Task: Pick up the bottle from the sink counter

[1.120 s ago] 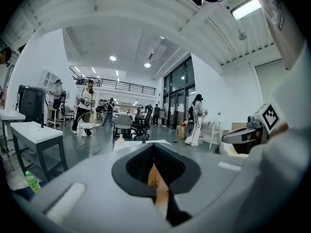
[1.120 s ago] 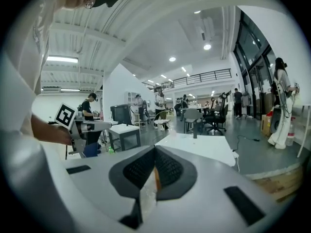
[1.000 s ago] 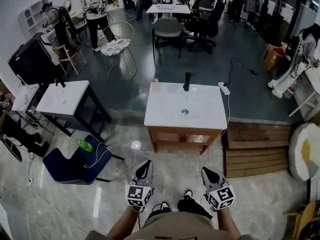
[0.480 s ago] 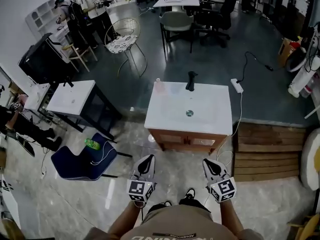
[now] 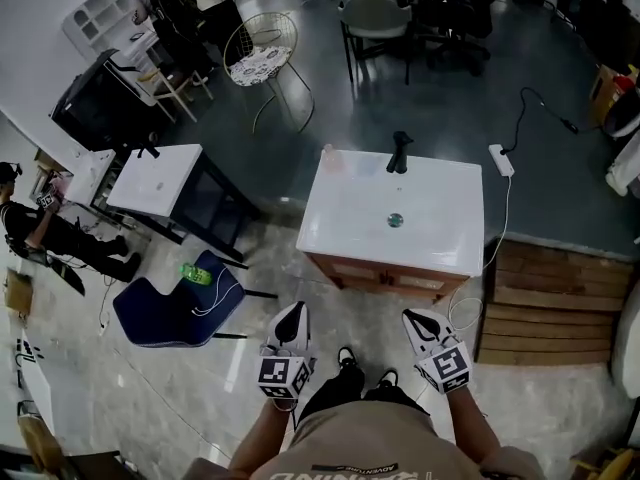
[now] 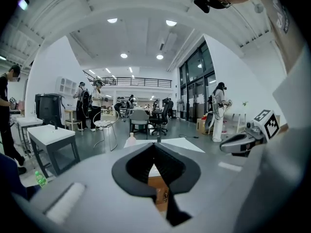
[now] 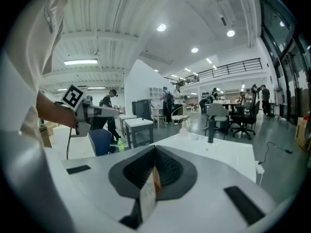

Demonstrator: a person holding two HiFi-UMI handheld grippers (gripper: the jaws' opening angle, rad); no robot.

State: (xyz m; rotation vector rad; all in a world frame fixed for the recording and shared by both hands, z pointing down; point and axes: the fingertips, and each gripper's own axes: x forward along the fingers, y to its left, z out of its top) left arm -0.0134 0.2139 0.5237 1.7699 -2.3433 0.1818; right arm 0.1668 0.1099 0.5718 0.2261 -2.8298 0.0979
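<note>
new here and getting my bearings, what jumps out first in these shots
The white sink counter with its black faucet sits dead centre, straight ahead of the person. A small pale bottle stands at its far left corner. In the foreground the left gripper and right gripper point toward the counter, both shut and empty.

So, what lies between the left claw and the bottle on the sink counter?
Head view: only floor, then bare sink counter up to the bottle.
</note>
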